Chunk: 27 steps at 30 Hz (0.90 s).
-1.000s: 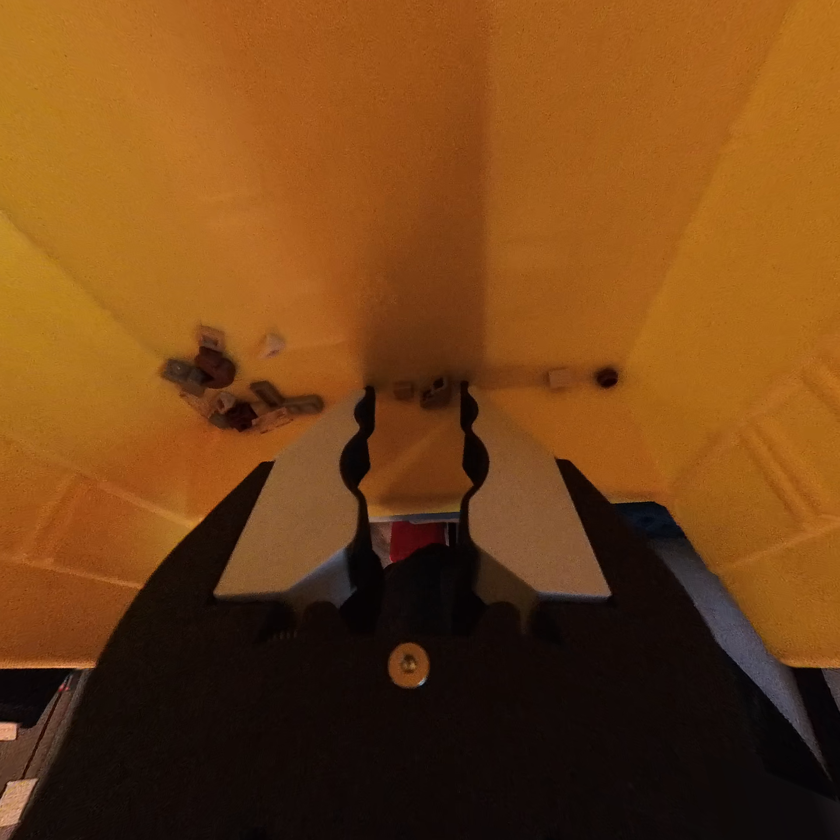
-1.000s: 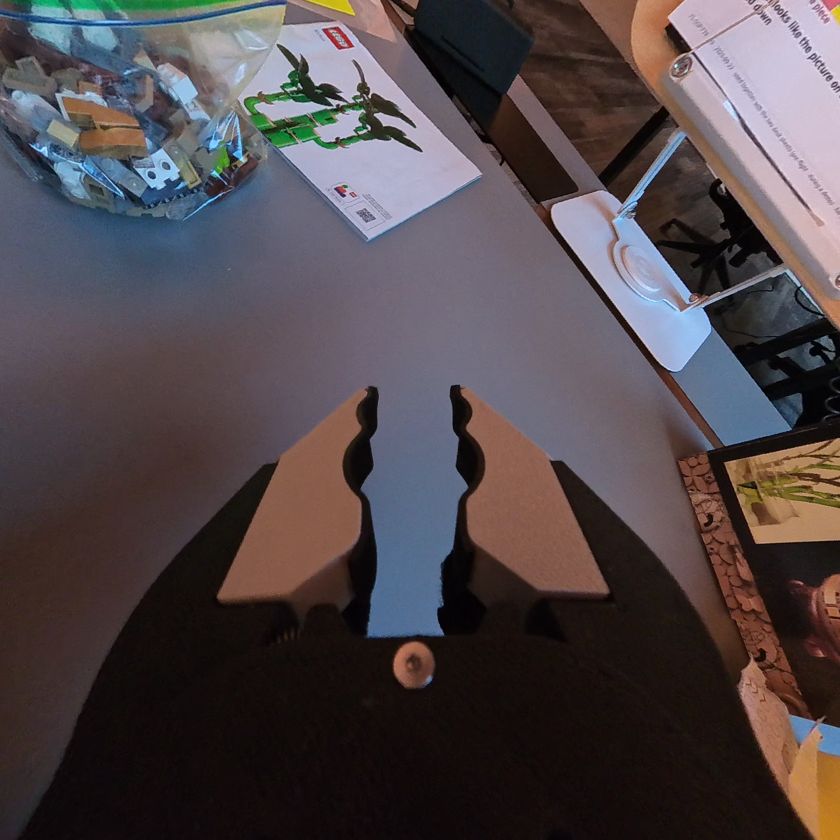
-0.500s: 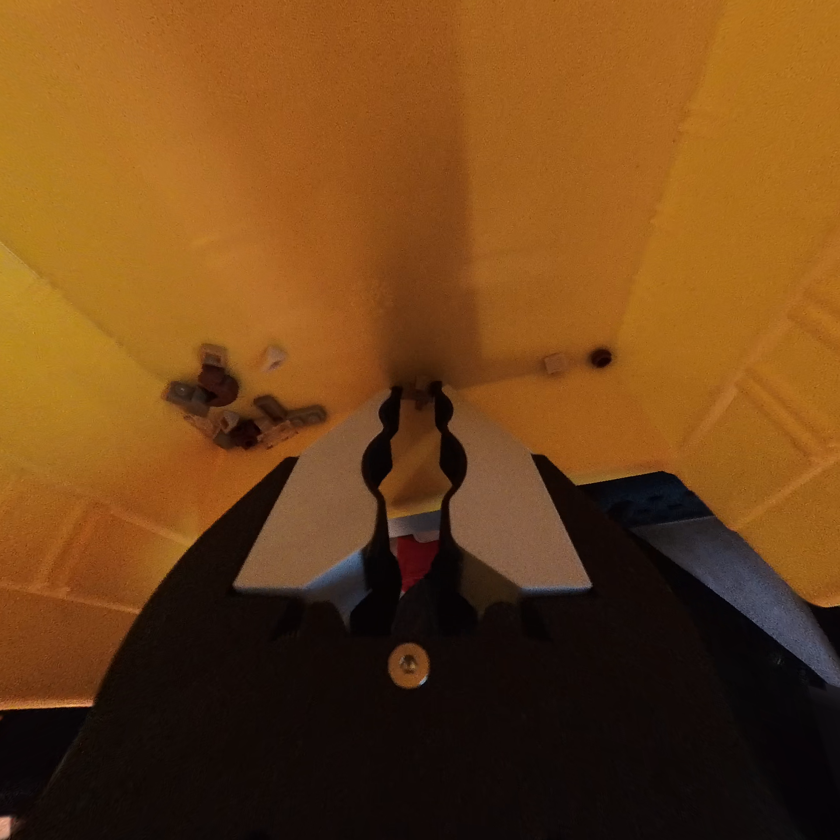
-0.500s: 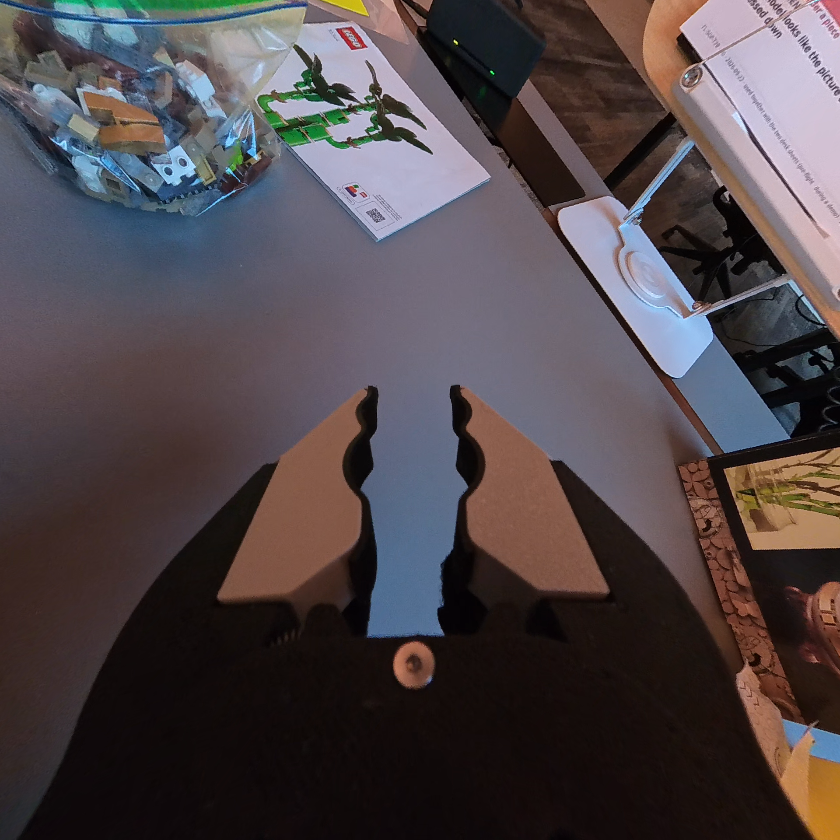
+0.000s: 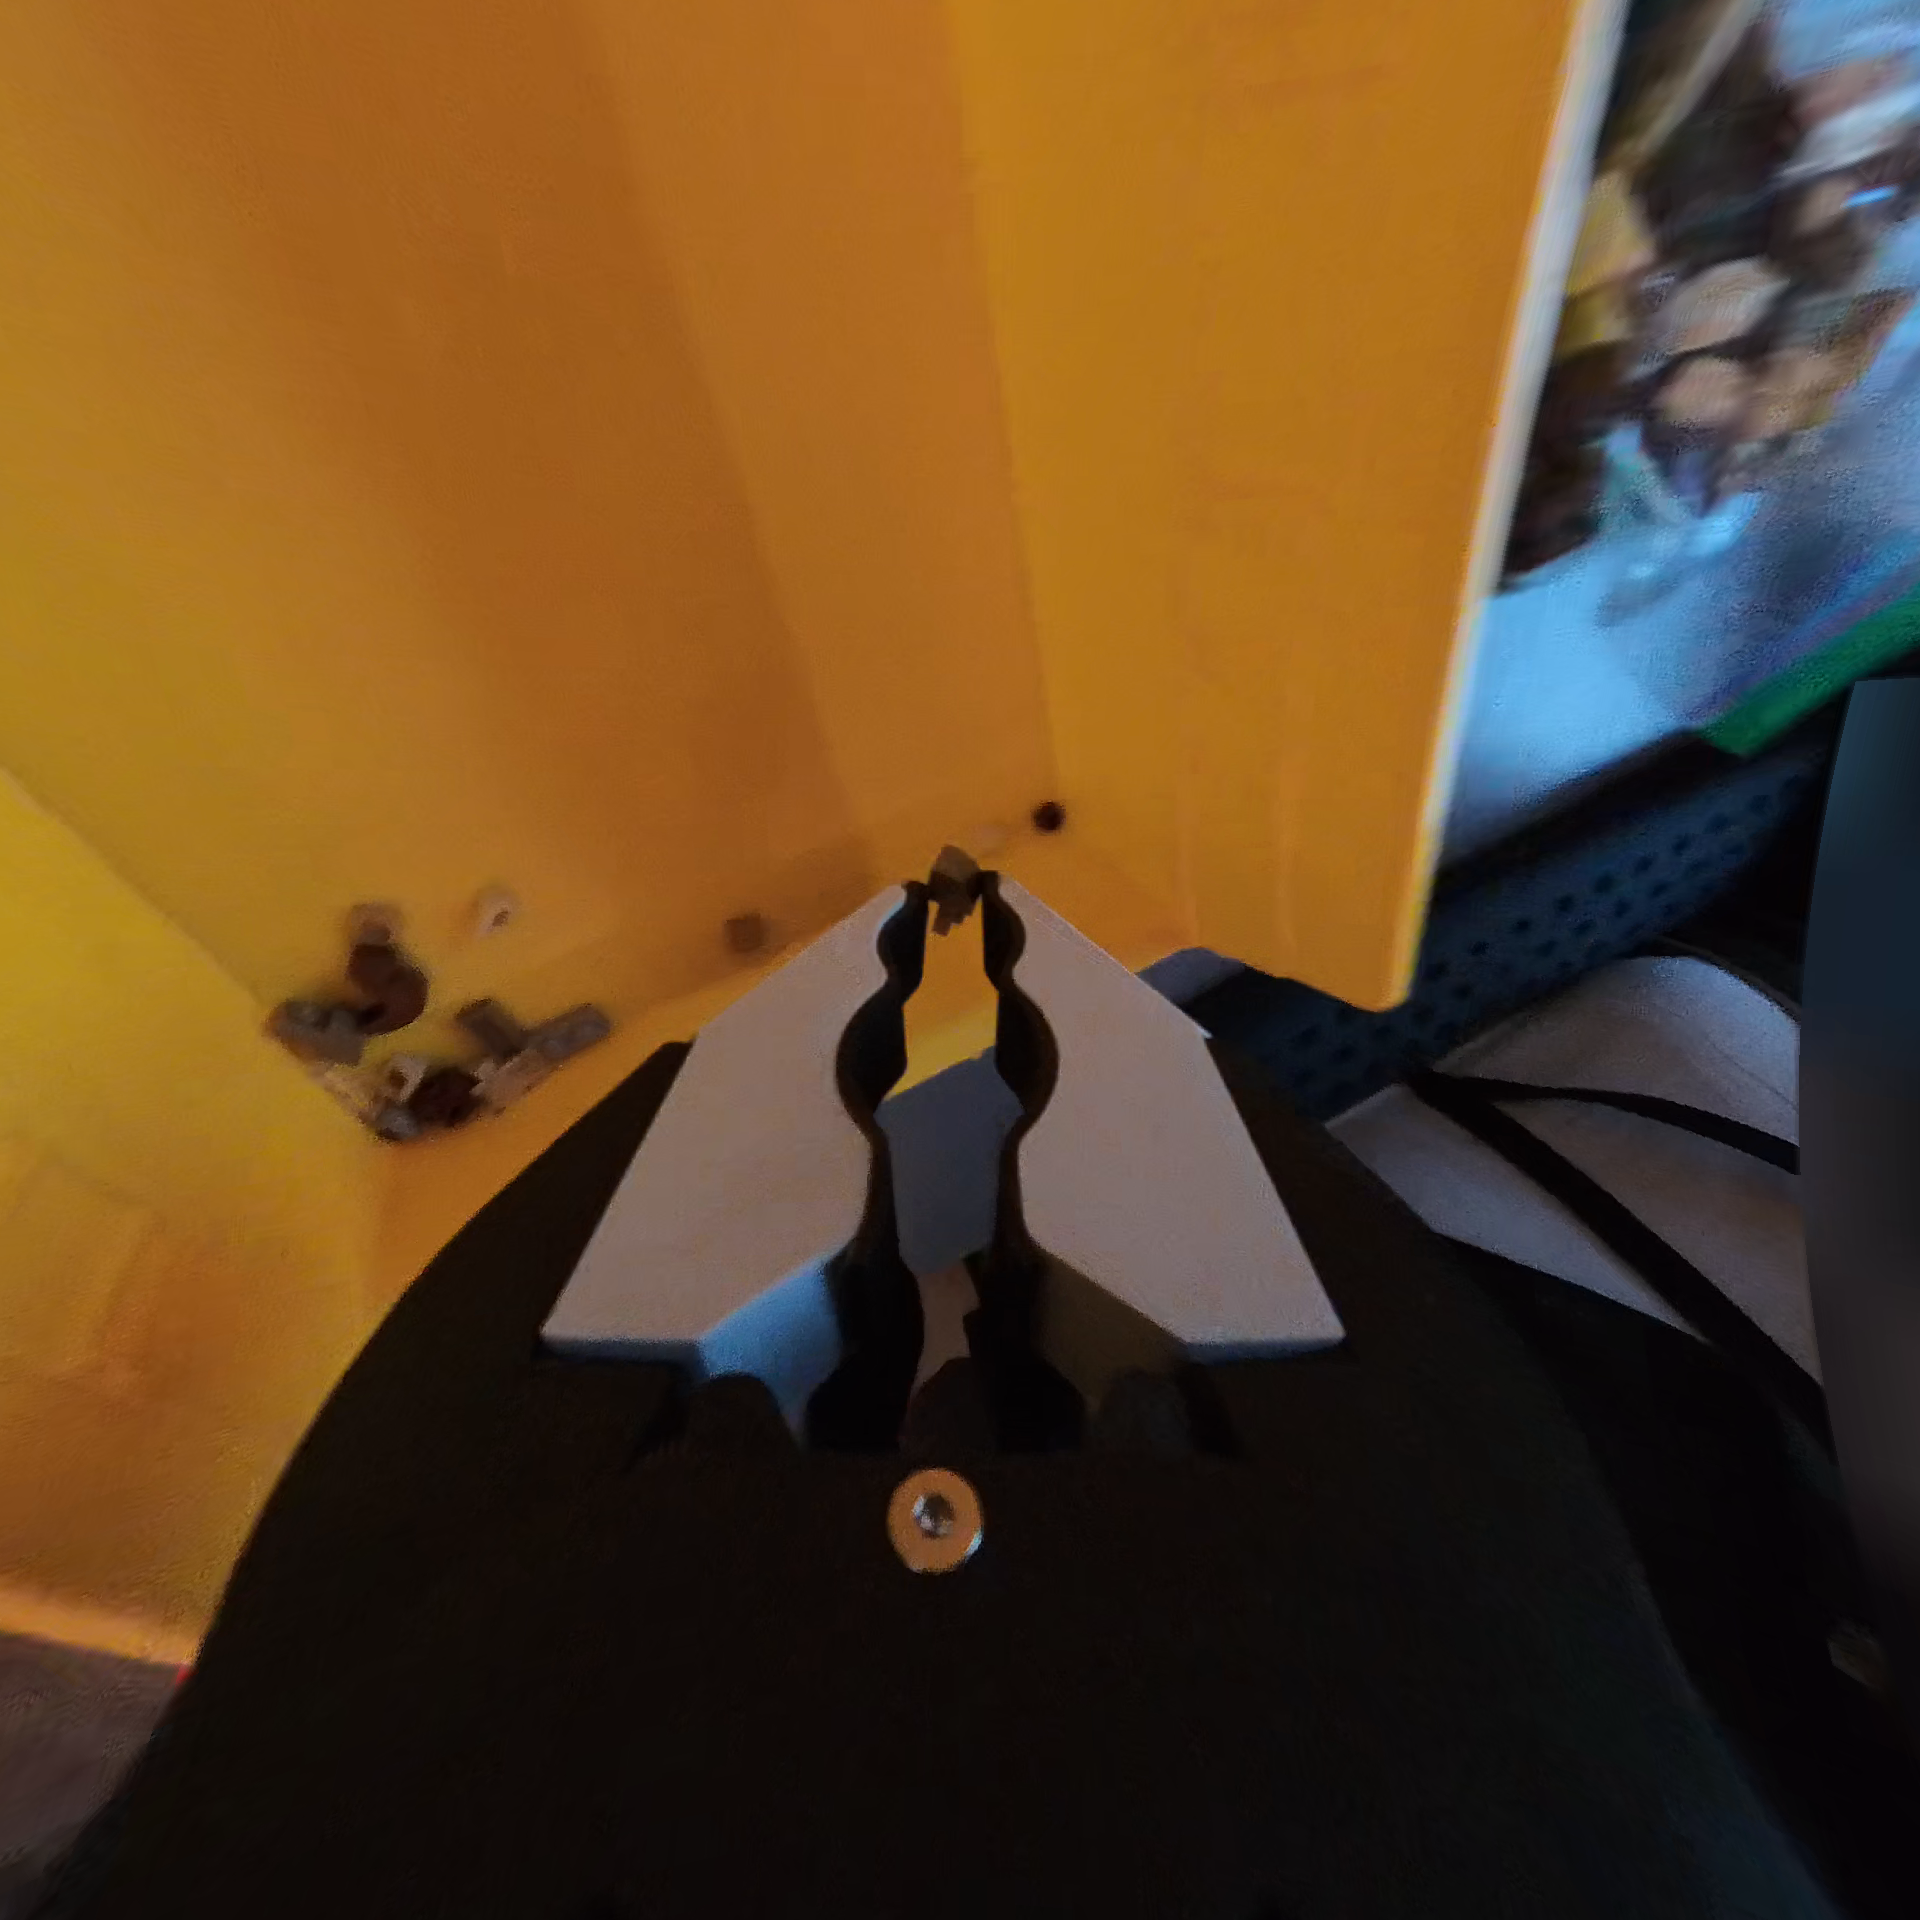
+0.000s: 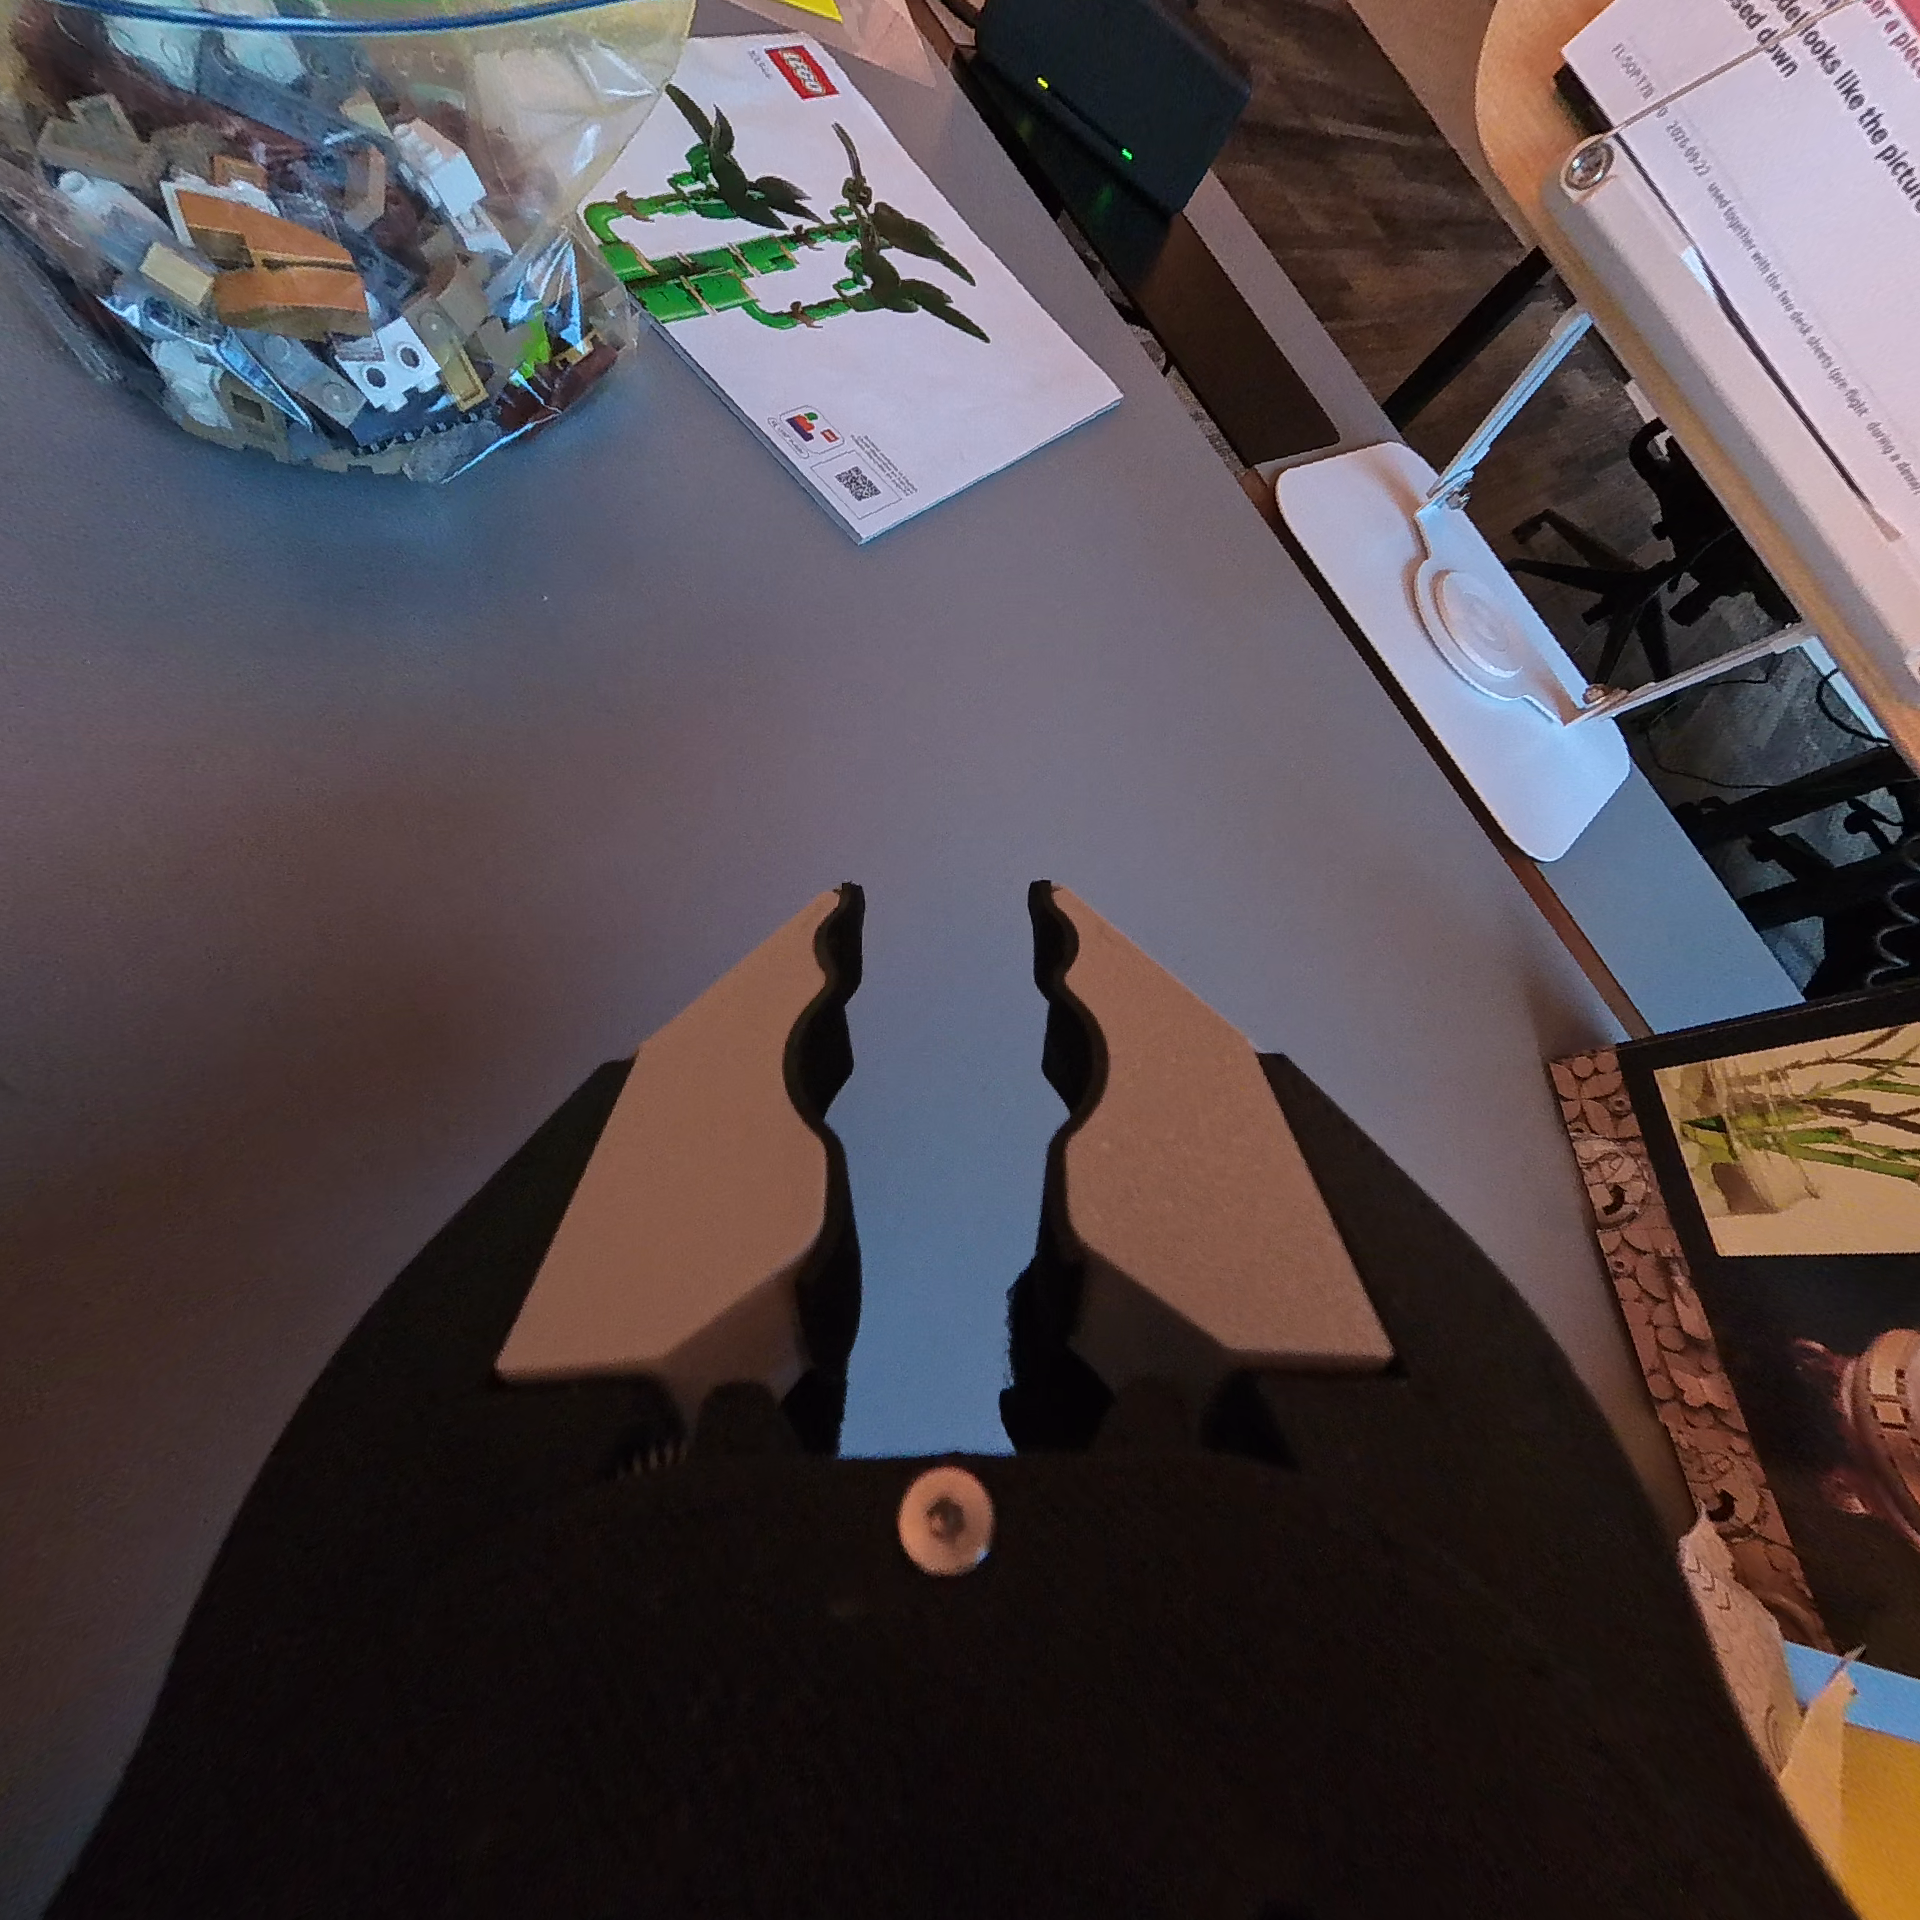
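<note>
Inside the yellow cardboard box (image 5: 520, 468), at the left, a small heap of grey and brown bricks (image 5: 426, 1039) lies in the crease of its smooth walls, with a single dark round stud (image 5: 1048, 816) in the far corner. Your left gripper (image 5: 949, 894) has its scalloped grey fingers (image 5: 748, 1122) nearly together, tips pinching one tiny grey brick (image 5: 951, 883) just off the box floor. In the right wrist view, a clear crinkled plastic bag (image 6: 312, 229) of mixed bricks sits far left on the matte grey table (image 6: 520, 707), a glossy instruction booklet (image 6: 862, 301) touching it. Your right gripper (image 6: 943, 891) hovers over bare tabletop, fingers spread and empty. A white lamp base (image 6: 1455, 644) rests at the table's right edge.
</note>
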Each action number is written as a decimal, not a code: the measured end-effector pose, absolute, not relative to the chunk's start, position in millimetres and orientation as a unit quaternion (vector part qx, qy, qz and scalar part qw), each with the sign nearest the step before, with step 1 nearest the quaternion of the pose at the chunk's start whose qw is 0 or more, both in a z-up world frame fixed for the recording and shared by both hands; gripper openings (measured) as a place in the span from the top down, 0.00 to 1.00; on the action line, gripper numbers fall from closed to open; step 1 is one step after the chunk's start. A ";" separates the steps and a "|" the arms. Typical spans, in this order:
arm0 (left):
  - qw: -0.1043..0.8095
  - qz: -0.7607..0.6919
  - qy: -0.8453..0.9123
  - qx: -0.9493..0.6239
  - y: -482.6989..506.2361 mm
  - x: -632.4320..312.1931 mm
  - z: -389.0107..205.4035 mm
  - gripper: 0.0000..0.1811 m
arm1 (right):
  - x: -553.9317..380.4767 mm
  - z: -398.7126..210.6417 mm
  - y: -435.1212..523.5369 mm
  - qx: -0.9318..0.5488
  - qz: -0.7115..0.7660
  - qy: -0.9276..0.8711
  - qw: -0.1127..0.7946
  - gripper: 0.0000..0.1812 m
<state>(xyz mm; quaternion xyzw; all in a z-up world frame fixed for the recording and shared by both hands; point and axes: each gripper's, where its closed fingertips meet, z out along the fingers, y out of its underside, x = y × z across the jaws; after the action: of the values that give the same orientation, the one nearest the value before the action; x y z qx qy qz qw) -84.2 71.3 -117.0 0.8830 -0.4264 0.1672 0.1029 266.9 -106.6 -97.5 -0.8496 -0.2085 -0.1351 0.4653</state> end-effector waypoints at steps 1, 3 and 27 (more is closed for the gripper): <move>0.090 0.211 -0.432 0.872 67.5 -70.6 -103.6 0.95 | 266.7 -97.5 -106.3 -0.849 -0.135 -0.209 0.466 0.82; 0.043 0.314 -0.452 0.834 59.1 -33.6 -66.3 0.95 | 266.5 -98.0 -105.9 -0.850 -0.135 -0.209 0.465 0.82; -0.073 0.373 -0.600 0.704 -27.0 109.1 -27.3 0.78 | 262.5 -97.9 -107.3 -0.846 -0.139 -0.222 0.464 0.82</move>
<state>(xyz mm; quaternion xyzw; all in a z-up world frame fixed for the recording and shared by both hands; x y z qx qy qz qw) 109.1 -27.0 -27.3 0.7045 -0.5996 0.3728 -0.0727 262.5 -107.3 -97.9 -0.8460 -0.2217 -0.1395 0.4644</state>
